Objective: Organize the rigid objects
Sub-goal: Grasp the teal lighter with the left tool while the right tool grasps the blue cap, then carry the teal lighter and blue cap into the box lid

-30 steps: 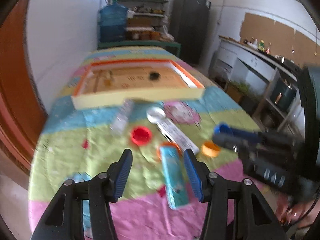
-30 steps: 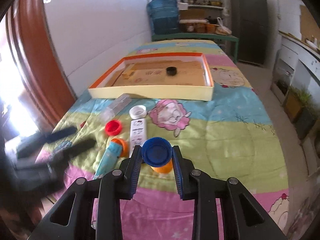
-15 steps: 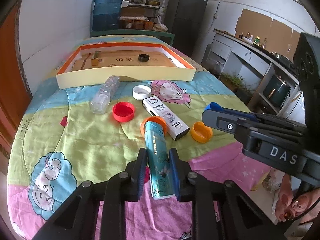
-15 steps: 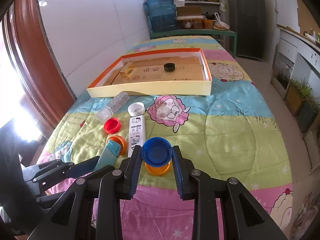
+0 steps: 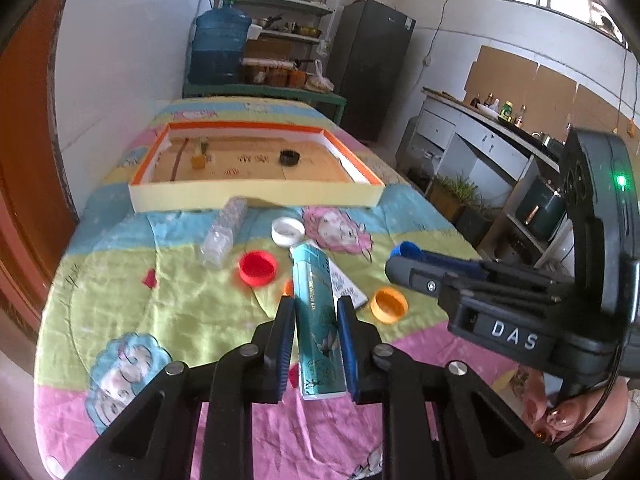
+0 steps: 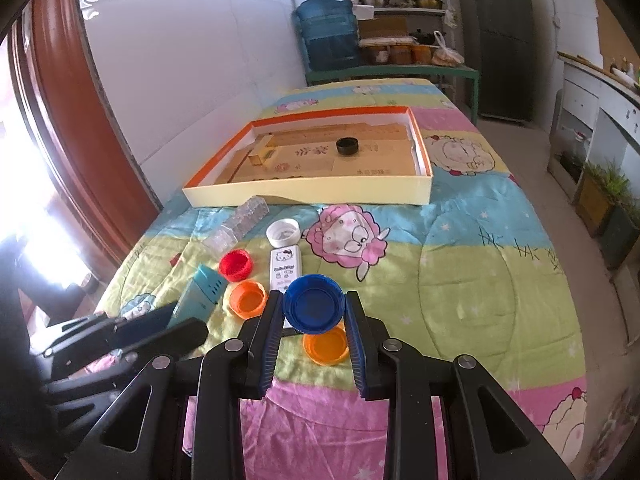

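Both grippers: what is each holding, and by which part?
Left gripper clamps the teal box by its long sides; right gripper clamps the blue cap across its rim.

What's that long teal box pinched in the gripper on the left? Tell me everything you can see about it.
The teal box is a slim, long carton, seemingly glossy cardboard, printed with dark plant-like drawings. The left gripper has just closed its jaws on it; the blue pads press its two long sides. It points away toward the tray, its far end raised above the quilt. From the right wrist view its far end shows rows of small dark marks. Nothing else visibly touches it.
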